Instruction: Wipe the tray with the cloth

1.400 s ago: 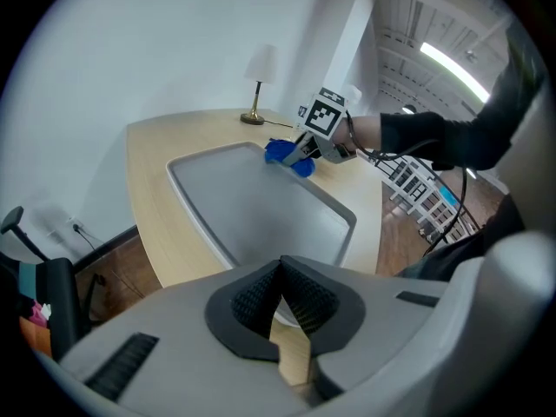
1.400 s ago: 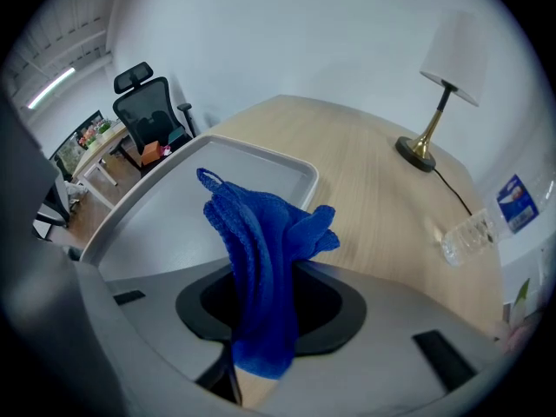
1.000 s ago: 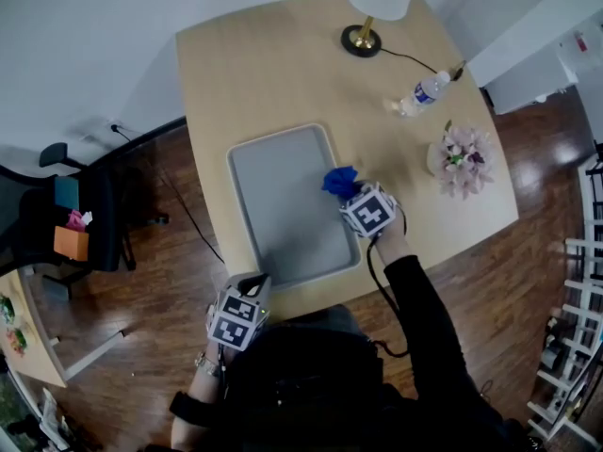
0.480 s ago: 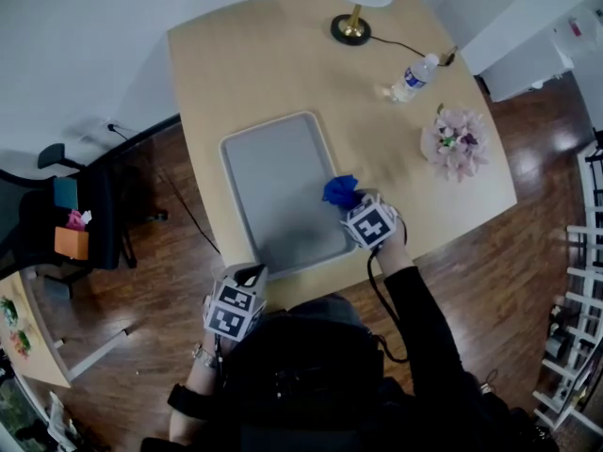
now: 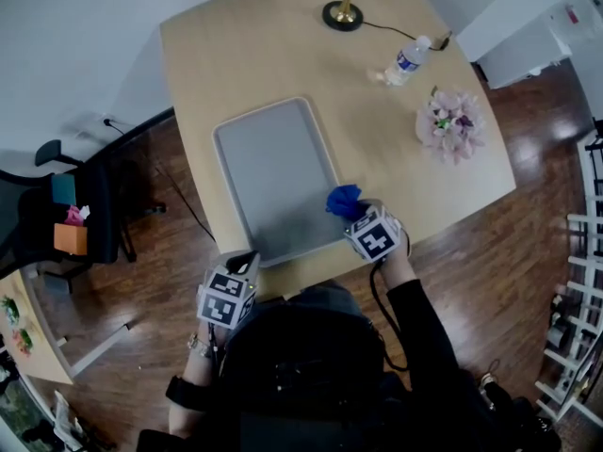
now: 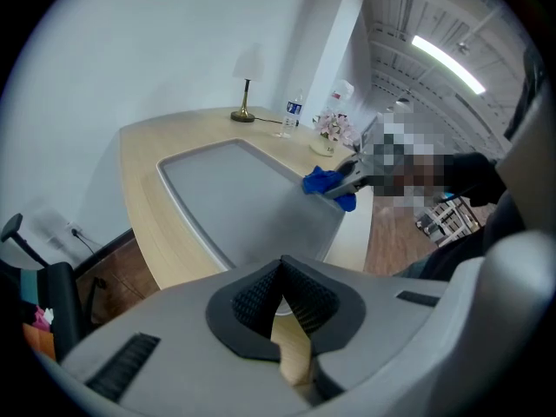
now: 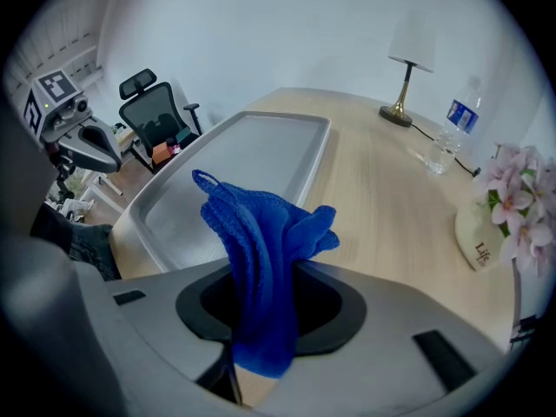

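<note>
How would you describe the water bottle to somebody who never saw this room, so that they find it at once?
Look at the wooden table, at its far side, where the lamp stands. Between the lamp and the pink flowers stands the bottle. It is the only see-through thing there, with a blue label and a white cap.

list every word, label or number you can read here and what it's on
"Life", as far as it can be made out: on the white flower pot, in the right gripper view.
Label on the water bottle: too small to read.
No other readable text.
</note>
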